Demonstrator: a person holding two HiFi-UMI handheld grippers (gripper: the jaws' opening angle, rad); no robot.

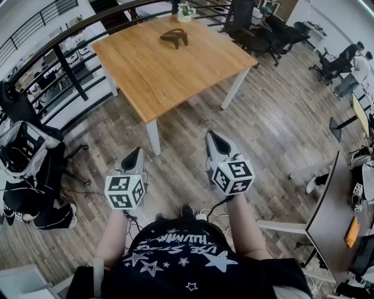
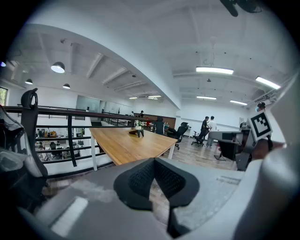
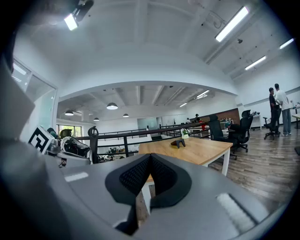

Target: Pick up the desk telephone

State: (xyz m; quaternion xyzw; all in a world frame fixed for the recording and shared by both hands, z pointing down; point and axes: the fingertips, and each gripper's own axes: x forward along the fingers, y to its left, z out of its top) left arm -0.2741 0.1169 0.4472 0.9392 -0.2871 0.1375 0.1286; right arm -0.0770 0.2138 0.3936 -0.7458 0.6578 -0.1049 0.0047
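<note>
1. The desk telephone point(image 1: 174, 37) sits on the far part of the wooden table point(image 1: 175, 79), near a small potted plant point(image 1: 186, 10).
2. The left hand-held gripper point(image 1: 137, 151) is over the floor on the near side of the table, jaws pressed together and empty.
3. The right hand-held gripper point(image 1: 211, 135) is alongside it, jaws likewise closed on nothing, well apart from the telephone.
</note>
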